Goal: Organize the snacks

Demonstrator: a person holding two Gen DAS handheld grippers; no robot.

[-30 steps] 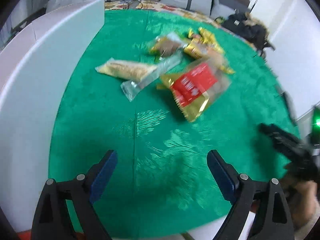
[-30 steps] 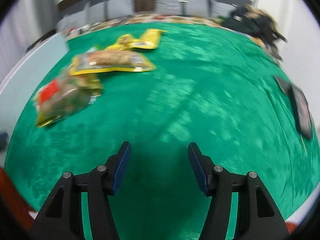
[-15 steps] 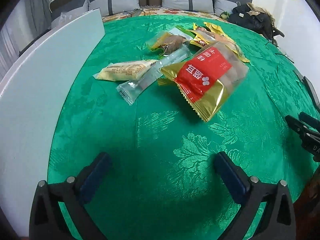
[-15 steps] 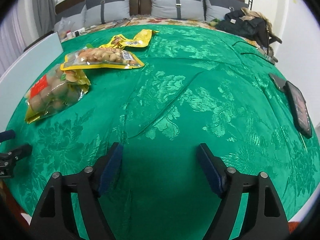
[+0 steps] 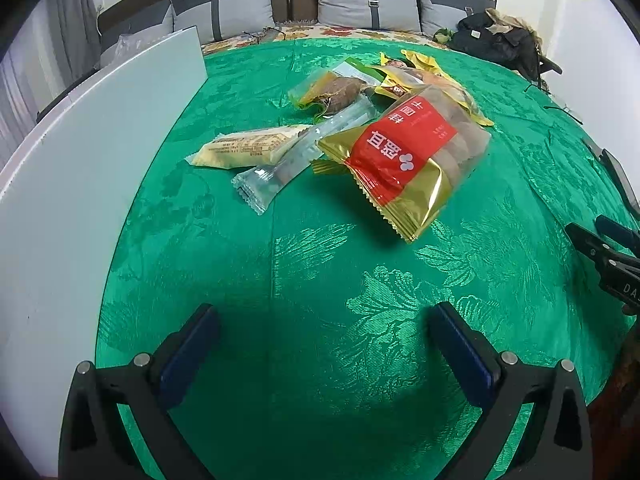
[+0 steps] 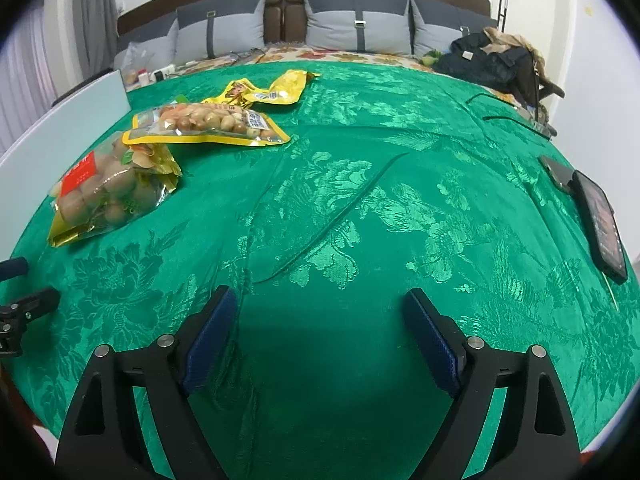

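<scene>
Snack pouches (image 5: pixel 404 156) on green bench (image 5: pixel 320 280): light, crinkly, slippery film; pinch a sealed edge. Left gripper (image 5: pixel 320 344) and right gripper (image 6: pixel 320 336) fingers apart, just opened, empty.

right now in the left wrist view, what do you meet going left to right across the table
white board → pale yellow snack bar → clear wrapped stick → red and gold bag → tip of the right tongs at the edge of the view
</scene>
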